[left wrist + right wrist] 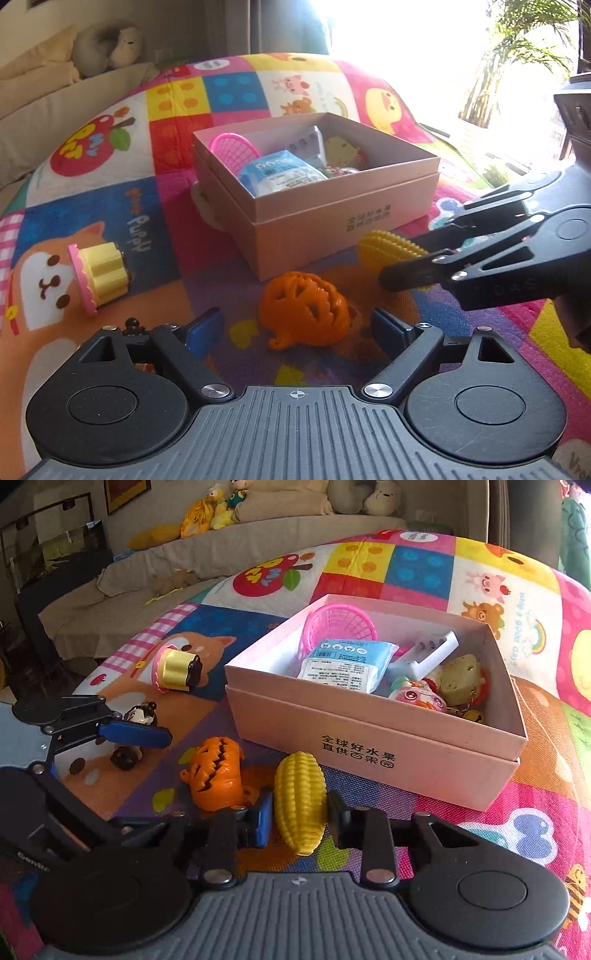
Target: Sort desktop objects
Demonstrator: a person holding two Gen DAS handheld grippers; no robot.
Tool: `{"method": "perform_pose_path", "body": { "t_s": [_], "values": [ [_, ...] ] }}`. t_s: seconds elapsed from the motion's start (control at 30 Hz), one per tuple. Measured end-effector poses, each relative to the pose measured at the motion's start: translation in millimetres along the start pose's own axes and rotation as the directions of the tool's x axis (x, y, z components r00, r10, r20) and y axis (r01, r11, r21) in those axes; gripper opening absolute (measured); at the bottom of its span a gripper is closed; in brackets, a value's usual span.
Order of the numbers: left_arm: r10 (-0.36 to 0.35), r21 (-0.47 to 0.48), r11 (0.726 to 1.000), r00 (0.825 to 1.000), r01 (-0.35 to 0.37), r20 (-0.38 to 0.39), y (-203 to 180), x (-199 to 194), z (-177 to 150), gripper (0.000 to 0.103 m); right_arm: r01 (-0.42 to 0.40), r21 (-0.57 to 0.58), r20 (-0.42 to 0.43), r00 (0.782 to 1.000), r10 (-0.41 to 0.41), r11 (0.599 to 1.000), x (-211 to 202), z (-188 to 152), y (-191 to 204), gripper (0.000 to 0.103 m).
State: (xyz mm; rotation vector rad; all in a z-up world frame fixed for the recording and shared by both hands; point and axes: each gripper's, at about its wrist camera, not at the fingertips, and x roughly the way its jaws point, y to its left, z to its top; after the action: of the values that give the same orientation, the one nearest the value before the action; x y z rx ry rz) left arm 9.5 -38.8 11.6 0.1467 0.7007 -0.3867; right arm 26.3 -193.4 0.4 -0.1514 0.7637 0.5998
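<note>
Flanking the corn (pixel 300 818), right gripper (pixel 300 821) fingers (pixel 263 821), box (pixel 369 771) wall near.

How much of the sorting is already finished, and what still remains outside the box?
Done: the pink box already holds a pink basket, a blue packet and other small toys. In hand: the right gripper has its fingers on either side of the toy corn. Left: the orange pumpkin before the open left gripper, the yellow cupcake and a small dark figure lie on the mat.

For the left gripper (pixel 297 334), bare mat (pixel 221 288) lies ahead at eleven o'clock, while the pumpkin (pixel 304 308) and box (pixel 317 218) block twelve.
</note>
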Motion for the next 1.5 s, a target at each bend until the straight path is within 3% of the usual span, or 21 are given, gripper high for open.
{"method": "perform_pose_path", "body": {
  "t_s": [0.1,0.2,0.37,0.5,0.57,0.63,0.77,0.9,1.03,1.2,1.27,1.37,1.5],
  "values": [
    [0.035,-0.001,0.999,0.999,-0.035,-0.025,-5.1,13.0,3.9,0.082,0.014,0.011,0.005,1.0,-0.014,1.0,-18.3,-6.8,-6.7,0.03],
    [0.032,0.011,0.999,0.999,-0.032,-0.019,-10.7,6.6,3.7,0.063,0.044,0.024,0.002,0.999,-0.044,0.999,-37.8,-16.0,-12.4,0.03],
    [0.017,0.035,0.999,1.0,-0.017,0.007,-24.5,-22.1,2.1,0.062,0.064,0.068,0.004,0.998,-0.064,0.996,-69.8,-29.1,-20.4,0.03],
    [0.003,0.044,0.999,0.99,-0.009,0.143,-31.6,-57.6,31.1,0.057,0.076,0.073,0.092,0.992,-0.083,0.994,-108.3,-22.2,-20.0,0.03],
    [0.011,0.051,0.998,0.976,-0.022,0.216,-32.6,-68.8,50.2,0.046,0.106,0.065,0.156,0.981,-0.115,0.992,-129.6,-9.7,-19.9,0.03],
    [0.032,0.054,0.997,0.963,-0.049,0.267,-32.3,-71.9,70.5,0.046,0.134,0.062,0.224,0.964,-0.145,0.989,-147.6,4.9,-22.9,0.03],
    [0.07,0.056,0.995,0.959,-0.088,0.274,-26.0,-54.5,94.4,0.04,0.171,0.082,0.325,0.927,-0.188,0.982,-161.5,34.5,-36.0,0.03],
    [0.094,-0.033,0.995,0.97,-0.089,0.226,-7.1,-39.1,95.2,0.04,0.131,0.126,0.335,0.927,-0.166,0.983,-142.9,61.5,-53.8,0.03],
    [0.119,-0.1,0.99,0.975,-0.102,0.185,12.9,-41.3,74.9,0.043,0.137,0.13,0.304,0.937,-0.171,0.982,-99.4,83.3,-66.0,0.03],
    [0.112,-0.126,0.988,0.983,-0.094,0.146,28.8,-65.6,39.5,0.065,0.141,0.169,0.254,0.95,-0.181,0.976,-67.3,88.9,-75.8,0.033],
    [0.095,-0.113,0.99,0.988,-0.081,0.124,30.2,-77.1,21.0,0.076,0.13,0.175,0.257,0.951,-0.172,0.976,-70.7,83.4,-73.6,0.039],
    [0.132,-0.106,0.987,0.986,-0.121,0.102,33.9,-88.8,-1.3,0.082,0.124,0.16,0.254,0.954,-0.163,0.979,-79.0,74.1,-63.3,0.045],
    [0.205,-0.223,0.957,0.976,-0.185,0.07,59.6,-100.9,-22.7,0.089,0.042,0.066,0.215,0.975,-0.055,0.997,-82.3,56.5,-24.3,0.076]
  ]
}}
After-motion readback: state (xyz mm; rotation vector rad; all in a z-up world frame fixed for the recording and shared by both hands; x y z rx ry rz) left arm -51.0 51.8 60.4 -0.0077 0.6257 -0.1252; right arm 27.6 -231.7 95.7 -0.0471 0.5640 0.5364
